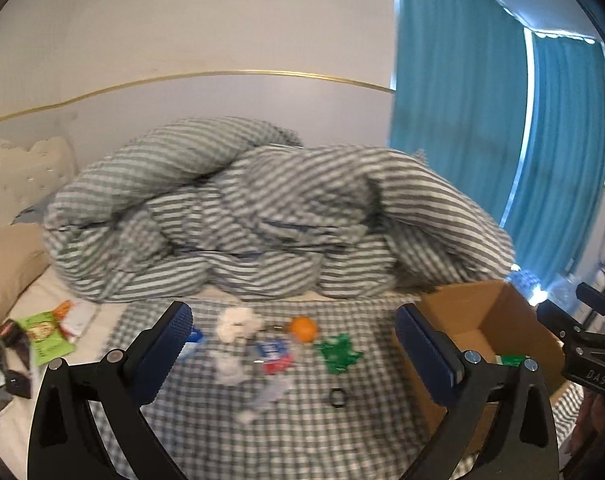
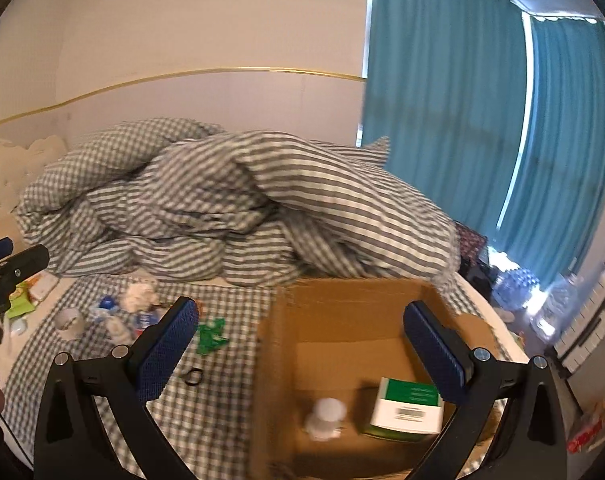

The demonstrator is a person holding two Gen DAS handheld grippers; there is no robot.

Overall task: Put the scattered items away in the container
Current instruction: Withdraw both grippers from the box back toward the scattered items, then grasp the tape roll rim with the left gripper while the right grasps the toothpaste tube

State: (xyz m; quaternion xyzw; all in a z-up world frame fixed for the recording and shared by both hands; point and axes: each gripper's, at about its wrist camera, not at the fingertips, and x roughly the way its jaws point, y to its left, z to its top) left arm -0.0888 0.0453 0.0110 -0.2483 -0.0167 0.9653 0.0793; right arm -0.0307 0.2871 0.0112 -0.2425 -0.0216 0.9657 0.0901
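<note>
My left gripper (image 1: 294, 344) is open and empty, above scattered items on the checked bedsheet (image 1: 302, 432): an orange (image 1: 303, 328), a green wrapper (image 1: 338, 352), a red and blue packet (image 1: 272, 354), crumpled white tissue (image 1: 238, 322) and a black ring (image 1: 337, 397). The cardboard box (image 1: 478, 320) lies to its right. My right gripper (image 2: 300, 344) is open and empty over the box (image 2: 342, 312). Inside the box lie a green and white carton (image 2: 408, 406) and a white bottle (image 2: 326, 416).
A striped duvet (image 1: 262, 216) is heaped behind the items. A green snack packet (image 1: 44, 334) and dark objects lie at the left bed edge. A tape roll (image 2: 68, 320) lies on the sheet. Blue curtains (image 1: 502, 140) hang at the right.
</note>
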